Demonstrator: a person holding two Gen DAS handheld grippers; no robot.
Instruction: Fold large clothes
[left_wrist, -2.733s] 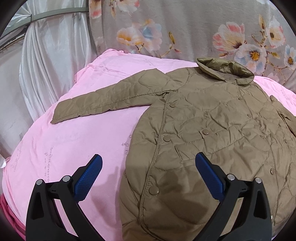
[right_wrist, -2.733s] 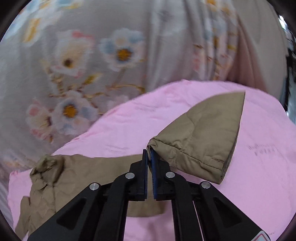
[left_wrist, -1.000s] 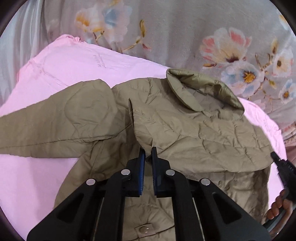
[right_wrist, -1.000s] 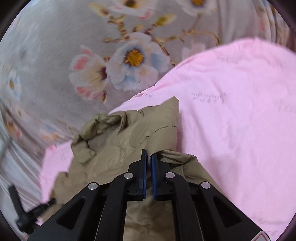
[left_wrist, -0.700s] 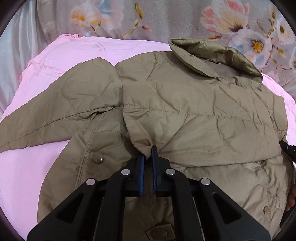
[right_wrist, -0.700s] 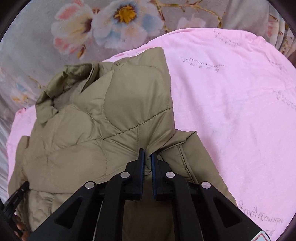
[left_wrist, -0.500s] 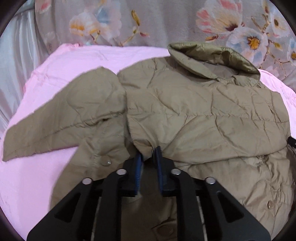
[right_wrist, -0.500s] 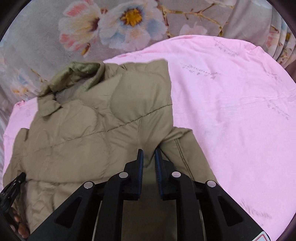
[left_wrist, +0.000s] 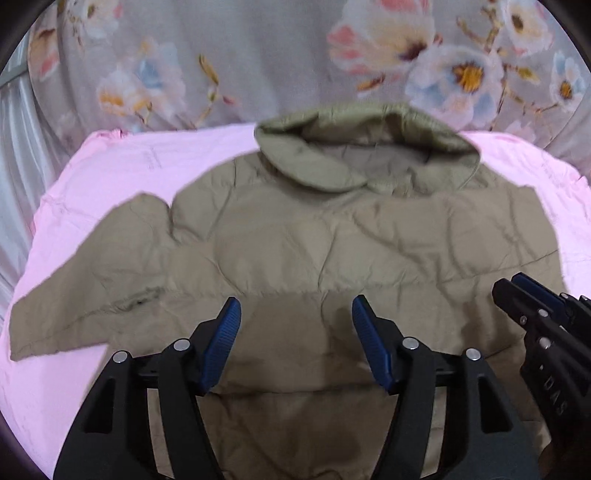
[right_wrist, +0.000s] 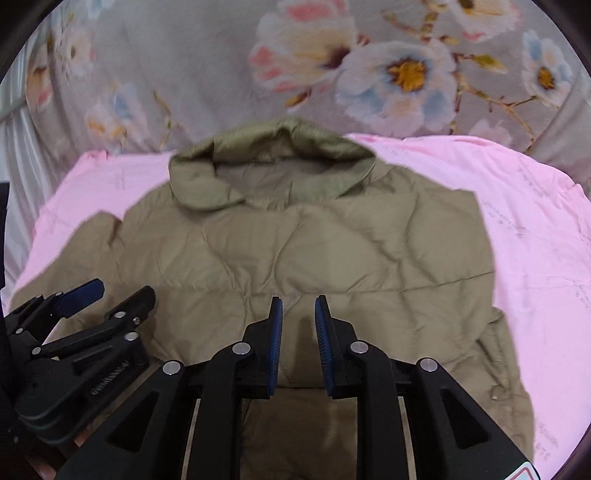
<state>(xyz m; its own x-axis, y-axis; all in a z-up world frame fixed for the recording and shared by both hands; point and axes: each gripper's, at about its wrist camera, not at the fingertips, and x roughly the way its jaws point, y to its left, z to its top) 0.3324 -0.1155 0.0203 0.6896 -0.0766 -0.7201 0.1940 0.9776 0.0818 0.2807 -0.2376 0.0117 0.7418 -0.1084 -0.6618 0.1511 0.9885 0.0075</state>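
Note:
An olive quilted jacket (left_wrist: 332, 251) lies flat on the pink sheet (left_wrist: 129, 162), collar (left_wrist: 369, 147) at the far side. One sleeve lies folded across the chest; the other sleeve (left_wrist: 62, 317) stretches out to the left. My left gripper (left_wrist: 295, 314) hovers over the jacket's middle, its jaws opening wide with nothing between them. Just to its right, my right gripper (right_wrist: 298, 310) hovers over the jacket (right_wrist: 351, 251) as well, its jaws opening a narrow gap and not clamping any cloth. Each wrist view shows the other gripper: the right gripper (left_wrist: 513, 288) and the left gripper (right_wrist: 122, 290).
A grey floral cloth (left_wrist: 258, 55) hangs right behind the bed. A pale curtain (left_wrist: 14, 155) stands at the left. The pink sheet (right_wrist: 535, 240) extends bare to the right of the jacket and drops off at its edges.
Both grippers were shut on the folded sleeve's edge; they have let go, spread their jaws and drawn back. The sleeve now rests across the chest.

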